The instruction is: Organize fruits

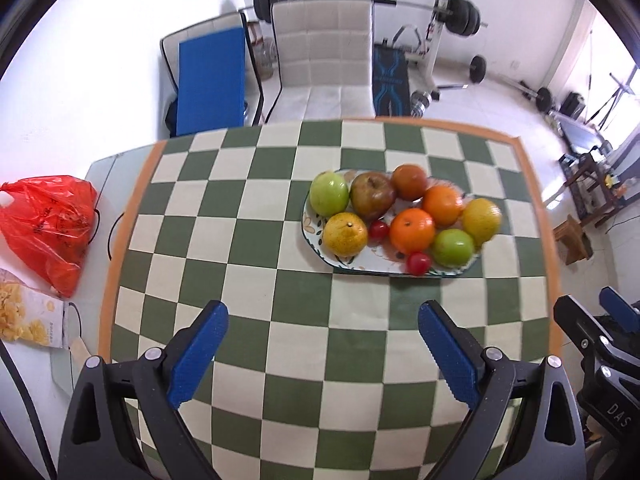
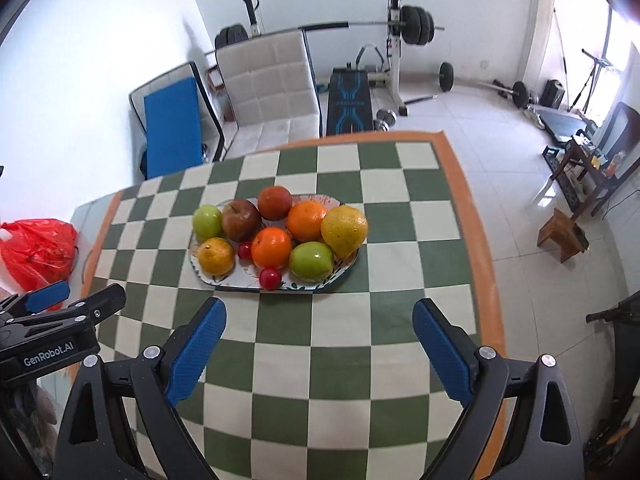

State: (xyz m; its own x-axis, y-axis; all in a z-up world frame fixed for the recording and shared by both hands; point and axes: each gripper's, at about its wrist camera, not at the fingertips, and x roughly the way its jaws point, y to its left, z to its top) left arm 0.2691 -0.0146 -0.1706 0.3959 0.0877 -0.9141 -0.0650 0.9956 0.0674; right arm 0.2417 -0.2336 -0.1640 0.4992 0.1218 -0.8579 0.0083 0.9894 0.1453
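Note:
An oval patterned plate [image 1: 360, 266] [image 2: 244, 283] on the checked cloth holds several fruits: green apples [image 1: 329, 194] [image 2: 311, 261], a dark red apple [image 1: 373, 195] [image 2: 241, 220], oranges [image 1: 412, 230] [image 2: 272, 247], yellow citrus [image 1: 345, 234] [image 2: 344, 230] and small red tomatoes [image 1: 418, 263] [image 2: 270, 278]. My left gripper [image 1: 323, 316] hovers open over the cloth, short of the plate, with nothing between its fingers. My right gripper [image 2: 319, 312] is also open and empty, just in front of the plate's near rim. Each gripper shows at the edge of the other's view.
A red plastic bag [image 1: 48, 216] [image 2: 38, 254] and a snack packet [image 1: 28, 316] lie on the bare tabletop left of the cloth. A padded chair [image 1: 322, 56] [image 2: 268, 84] stands behind the table, with gym equipment beyond. The cloth's orange border [image 1: 536, 216] marks the right edge.

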